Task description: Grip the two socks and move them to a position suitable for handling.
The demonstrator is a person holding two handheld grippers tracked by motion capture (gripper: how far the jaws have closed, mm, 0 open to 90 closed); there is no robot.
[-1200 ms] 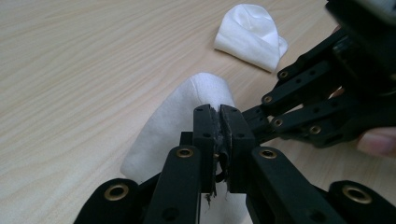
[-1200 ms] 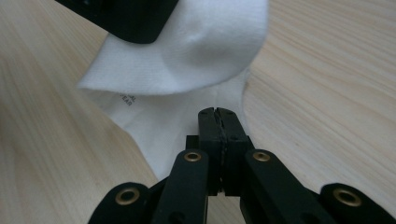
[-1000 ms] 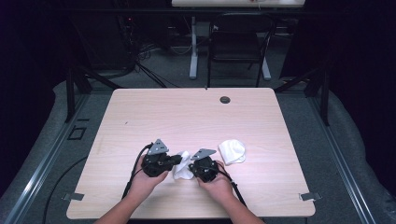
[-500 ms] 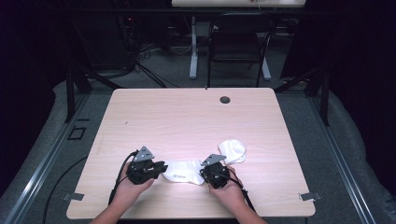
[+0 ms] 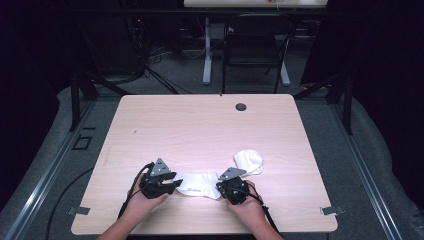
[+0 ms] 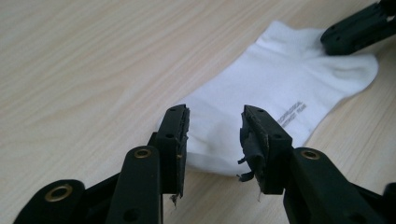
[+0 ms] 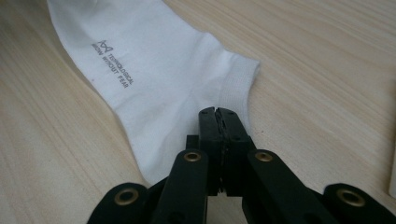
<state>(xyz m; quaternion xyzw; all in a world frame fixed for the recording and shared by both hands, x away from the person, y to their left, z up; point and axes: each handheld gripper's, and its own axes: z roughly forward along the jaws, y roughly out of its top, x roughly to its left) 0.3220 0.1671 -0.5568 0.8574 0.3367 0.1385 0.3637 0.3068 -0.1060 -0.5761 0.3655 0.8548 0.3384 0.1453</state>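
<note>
A white ankle sock (image 5: pixel 200 184) with small grey lettering lies stretched flat on the wooden table (image 5: pixel 200 130) between my two grippers. My left gripper (image 5: pixel 172 185) is at its left end. In the left gripper view its jaws (image 6: pixel 215 123) have just been opening and stand apart, one on each side of the sock (image 6: pixel 280 88) end, with the pads off the cloth. My right gripper (image 5: pixel 222 189) holds the other end. In the right gripper view its jaws (image 7: pixel 218 114) are closed together on the ribbed cuff of the sock (image 7: pixel 154 70). The right gripper (image 6: pixel 359 28) also appears far off in the left gripper view.
A second white sock (image 5: pixel 248 161) lies bunched up just behind and to the right of the right gripper. A round dark grommet (image 5: pixel 241 106) sits near the table's far edge. A chair and desk legs stand beyond the table.
Both hands have come apart and down toward the front edge, drawing the bunched sock out flat. The left jaws have opened and let go of their end.
</note>
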